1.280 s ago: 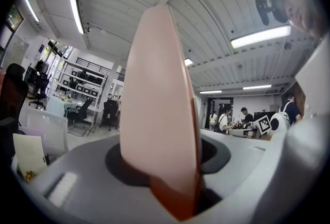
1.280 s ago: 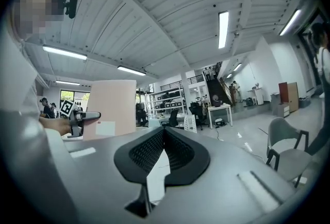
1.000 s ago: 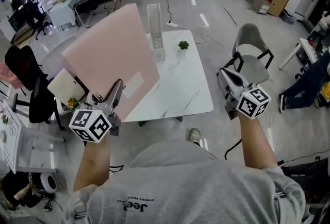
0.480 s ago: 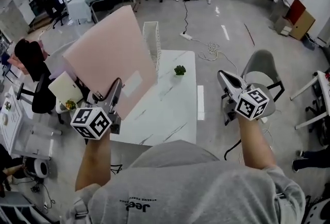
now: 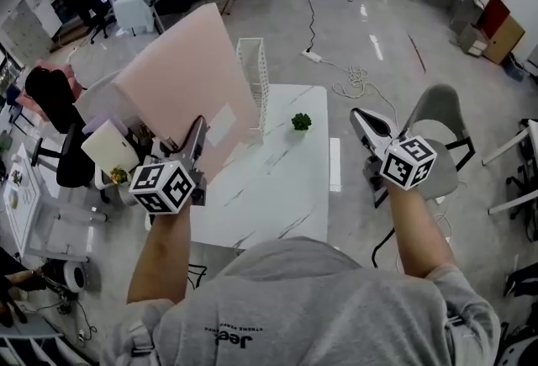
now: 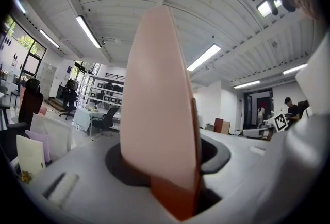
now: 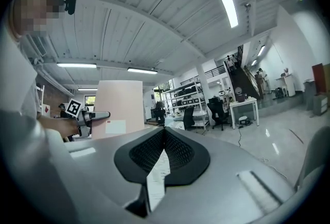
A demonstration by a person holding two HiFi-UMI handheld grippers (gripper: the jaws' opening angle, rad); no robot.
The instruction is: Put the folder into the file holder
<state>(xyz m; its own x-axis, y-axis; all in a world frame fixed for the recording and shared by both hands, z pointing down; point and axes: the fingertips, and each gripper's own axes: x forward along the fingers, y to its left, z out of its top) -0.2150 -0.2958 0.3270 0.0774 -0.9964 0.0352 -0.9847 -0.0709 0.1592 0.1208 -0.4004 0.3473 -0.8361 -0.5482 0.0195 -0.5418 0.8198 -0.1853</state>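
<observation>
In the head view a large pink folder (image 5: 181, 82) is held upright over the left part of the white marble table (image 5: 277, 196). My left gripper (image 5: 200, 124) is shut on its lower edge. The left gripper view shows the folder (image 6: 160, 109) edge-on between the jaws of that gripper (image 6: 172, 176). A white mesh file holder (image 5: 253, 82) stands upright at the table's far end, just right of the folder. My right gripper (image 5: 356, 114) hovers off the table's right side, jaws together and empty. Its own view shows the right gripper (image 7: 164, 134), the folder (image 7: 119, 107) and the left gripper (image 7: 97, 115).
A small green plant (image 5: 300, 121) sits on the table right of the file holder. A grey chair (image 5: 437, 116) stands to the right, a black chair (image 5: 63, 162) and a paper stand (image 5: 108, 145) to the left. A cable (image 5: 353, 74) lies on the floor beyond.
The left gripper and folder have shifted right, so the folder's edge now stands against the file holder. The camera has moved closer over the table. The right gripper has hardly moved.
</observation>
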